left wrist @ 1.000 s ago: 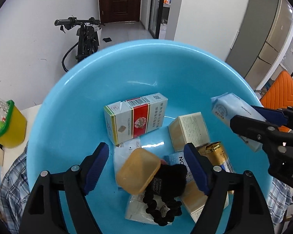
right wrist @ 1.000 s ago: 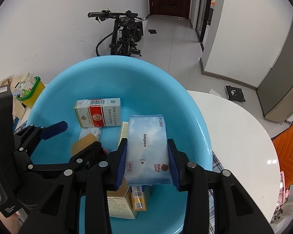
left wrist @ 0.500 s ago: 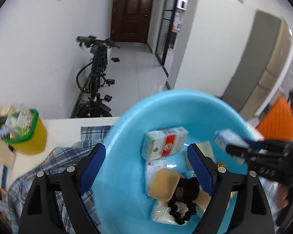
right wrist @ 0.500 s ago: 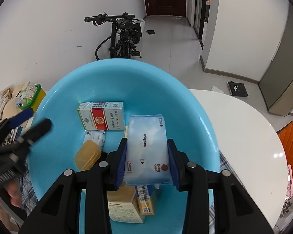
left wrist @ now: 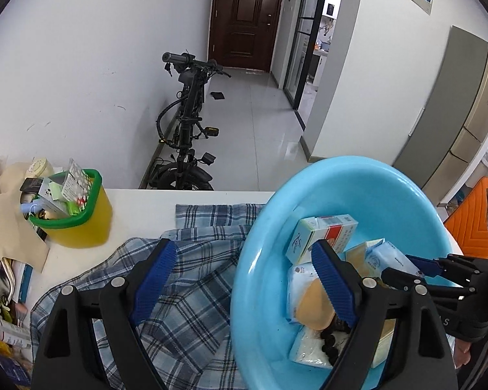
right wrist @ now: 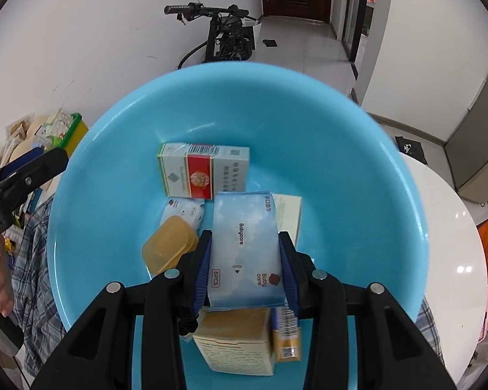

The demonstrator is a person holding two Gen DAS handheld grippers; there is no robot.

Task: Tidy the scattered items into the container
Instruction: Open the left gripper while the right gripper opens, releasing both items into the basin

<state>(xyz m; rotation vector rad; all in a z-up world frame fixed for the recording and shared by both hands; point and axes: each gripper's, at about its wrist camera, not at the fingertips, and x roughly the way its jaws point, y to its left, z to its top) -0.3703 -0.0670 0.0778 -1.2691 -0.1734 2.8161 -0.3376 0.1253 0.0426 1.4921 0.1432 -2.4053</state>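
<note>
Wipes pack (right wrist: 245, 247), pale blue, printed "Babycare": clamped between the pads of the right gripper (right wrist: 245, 268), held over the blue basin (right wrist: 358, 149). Under it in the basin: red-and-white carton (right wrist: 203, 174), amber case (right wrist: 168, 248), beige box (right wrist: 240, 346), small white packet (right wrist: 183, 213). Left gripper (left wrist: 244, 279) spread wide with nothing between its pads; one finger sits over the plaid cloth (left wrist: 192, 305), the other over the basin's contents. Basin rests on the cloth, on a white table (right wrist: 452, 237). Yellow bin (left wrist: 78, 214) with green rim stands well to the left.
</note>
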